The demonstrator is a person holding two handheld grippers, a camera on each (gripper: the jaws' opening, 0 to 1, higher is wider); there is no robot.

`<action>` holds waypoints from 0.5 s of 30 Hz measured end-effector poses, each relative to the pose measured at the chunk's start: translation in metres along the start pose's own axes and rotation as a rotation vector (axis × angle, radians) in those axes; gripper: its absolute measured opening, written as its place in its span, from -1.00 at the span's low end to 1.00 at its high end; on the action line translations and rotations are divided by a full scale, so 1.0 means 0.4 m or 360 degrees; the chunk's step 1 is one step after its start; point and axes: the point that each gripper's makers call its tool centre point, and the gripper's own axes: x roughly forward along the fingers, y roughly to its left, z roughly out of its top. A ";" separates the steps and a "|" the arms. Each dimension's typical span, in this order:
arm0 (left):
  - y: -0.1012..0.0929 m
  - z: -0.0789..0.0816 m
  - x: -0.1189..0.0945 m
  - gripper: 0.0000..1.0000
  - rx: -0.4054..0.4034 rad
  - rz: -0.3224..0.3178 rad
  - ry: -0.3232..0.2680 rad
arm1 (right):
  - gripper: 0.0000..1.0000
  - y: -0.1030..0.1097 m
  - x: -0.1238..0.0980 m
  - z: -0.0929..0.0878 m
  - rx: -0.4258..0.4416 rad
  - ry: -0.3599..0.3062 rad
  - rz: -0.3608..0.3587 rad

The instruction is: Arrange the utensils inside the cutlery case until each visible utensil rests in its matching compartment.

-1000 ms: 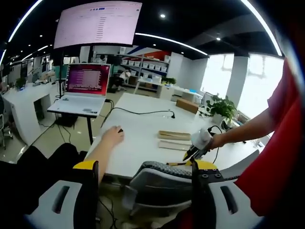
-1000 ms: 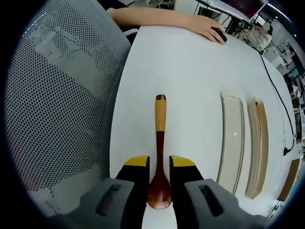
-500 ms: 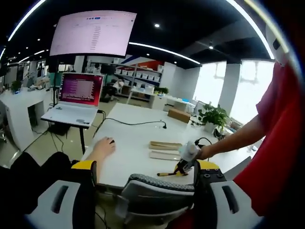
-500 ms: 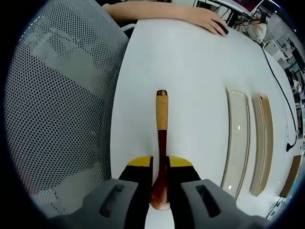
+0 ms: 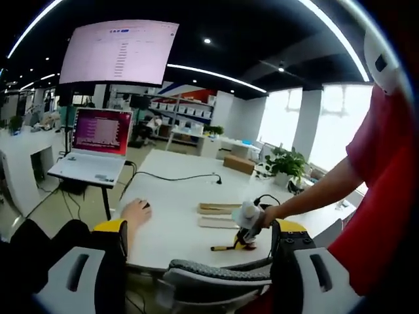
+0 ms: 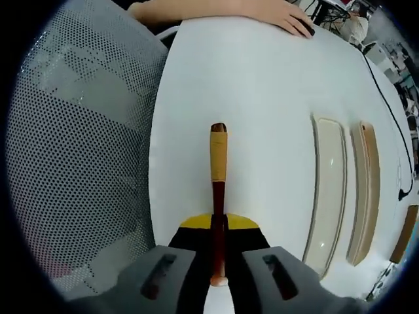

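Note:
A wooden spoon (image 6: 218, 171) with a dark red bowl and a yellow handle is clamped at its bowl end by my right gripper (image 6: 218, 226), shut on it, handle pointing away over the white table (image 6: 262, 85). To its right lie two long parts of the cutlery case: a cream tray (image 6: 330, 190) and a wooden piece (image 6: 366, 190). In the left gripper view my left gripper (image 5: 201, 226) is open and holds nothing, far back from the table. There the right gripper (image 5: 246, 226) holds the spoon (image 5: 224, 246) just in front of the case (image 5: 218, 209).
A grey mesh chair back (image 6: 78, 131) presses against the table's near edge, also visible as the chair (image 5: 216, 271). A person's hand (image 5: 135, 212) rests on a mouse. Behind stand a laptop (image 5: 98, 137), a big screen (image 5: 118, 49), a cable and a plant (image 5: 285, 163).
My right gripper's jaws have closed onto the spoon's bowl, and the spoon has turned on edge between them. The left gripper's camera has drifted back and up.

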 end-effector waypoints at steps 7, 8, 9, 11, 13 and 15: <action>-0.002 0.005 0.039 0.83 0.0102 -0.0084 0.0052 | -0.98 -0.002 -0.028 0.006 0.0012 -0.0076 0.0033; -0.004 0.004 0.044 0.83 0.0117 -0.0089 0.0058 | -0.98 -0.002 -0.031 0.005 0.0006 -0.0071 0.0042; -0.007 0.004 0.051 0.83 0.0125 -0.0093 0.0057 | -0.98 -0.006 -0.036 0.003 -0.0001 -0.0068 0.0042; -0.013 0.004 0.062 0.83 0.0112 -0.0118 0.0060 | -0.98 -0.016 -0.044 0.000 -0.0001 -0.0064 0.0032; -0.019 0.003 0.071 0.83 0.0103 -0.0139 0.0066 | -0.98 -0.024 -0.048 -0.014 0.0004 -0.0027 0.0030; -0.027 0.003 0.081 0.82 0.0121 -0.0169 0.0083 | -0.98 -0.041 -0.059 -0.023 -0.0015 -0.0012 0.0010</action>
